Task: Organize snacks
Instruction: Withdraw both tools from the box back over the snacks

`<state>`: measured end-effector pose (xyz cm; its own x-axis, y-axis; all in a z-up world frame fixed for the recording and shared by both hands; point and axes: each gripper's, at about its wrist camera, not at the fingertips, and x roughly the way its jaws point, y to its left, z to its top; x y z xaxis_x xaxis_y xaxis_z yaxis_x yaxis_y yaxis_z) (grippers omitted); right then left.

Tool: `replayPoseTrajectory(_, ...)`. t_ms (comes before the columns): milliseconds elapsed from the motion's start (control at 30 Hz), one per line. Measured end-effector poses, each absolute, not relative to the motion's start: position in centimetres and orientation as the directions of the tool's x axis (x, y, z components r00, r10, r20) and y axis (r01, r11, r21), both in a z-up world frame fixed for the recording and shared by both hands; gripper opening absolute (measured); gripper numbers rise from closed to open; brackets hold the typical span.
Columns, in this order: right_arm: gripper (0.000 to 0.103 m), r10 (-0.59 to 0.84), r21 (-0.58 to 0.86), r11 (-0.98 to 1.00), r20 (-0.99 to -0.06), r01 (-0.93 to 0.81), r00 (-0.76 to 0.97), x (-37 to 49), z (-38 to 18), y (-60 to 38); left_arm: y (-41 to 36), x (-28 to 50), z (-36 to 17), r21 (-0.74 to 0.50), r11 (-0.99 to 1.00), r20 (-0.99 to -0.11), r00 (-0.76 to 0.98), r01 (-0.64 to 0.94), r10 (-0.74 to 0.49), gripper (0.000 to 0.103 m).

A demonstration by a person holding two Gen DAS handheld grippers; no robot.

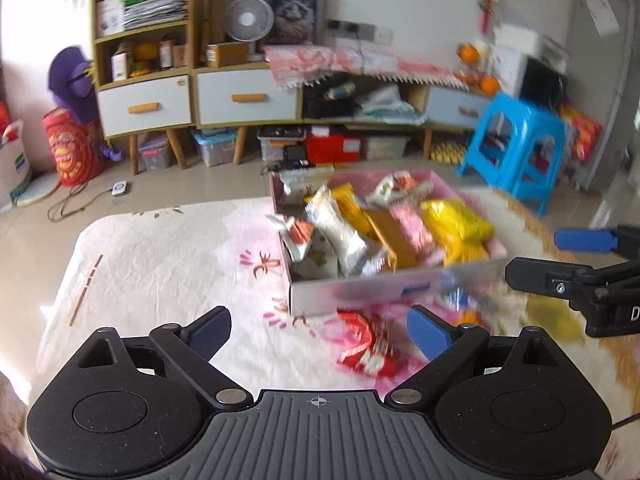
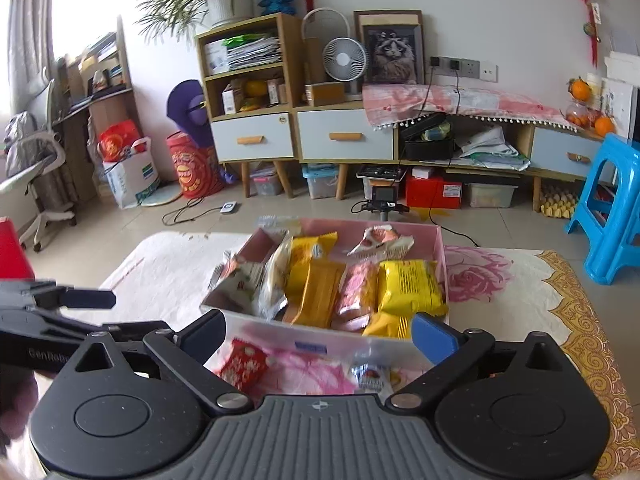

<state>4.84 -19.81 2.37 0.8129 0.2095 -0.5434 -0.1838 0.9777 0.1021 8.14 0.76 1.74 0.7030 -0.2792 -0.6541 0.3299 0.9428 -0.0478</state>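
A pink box full of snack packets stands on the flowered tablecloth, holding yellow bags, a silver packet and others. In front of the box a red packet lies on the cloth, and a small blue-and-white packet rests to its right. My left gripper hangs open above the red packet, gripping nothing. My right gripper is open over the box's near wall, empty. Each gripper shows in the other's view, right gripper and left gripper, both with jaws apart.
The cloth-covered table ends at its far edge just behind the box, with tiled floor beyond. A blue plastic stool stands at the right. Low cabinets with storage bins underneath line the far wall.
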Motion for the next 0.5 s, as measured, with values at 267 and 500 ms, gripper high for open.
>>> replayPoseTrajectory(267,0.093,0.226,-0.010,0.959,-0.579,-0.284,0.784,2.2,0.0,-18.8,0.6,6.5,0.3,-0.026,0.928,-0.682,0.672,0.373,-0.289,0.099)
replayPoseTrajectory(500,0.093,0.197,-0.057,0.956,-0.605,-0.288,0.772,0.6,-1.7,-19.9,0.2,5.6,-1.7,0.009,0.922,-0.695,0.665,0.387,-0.273,0.099)
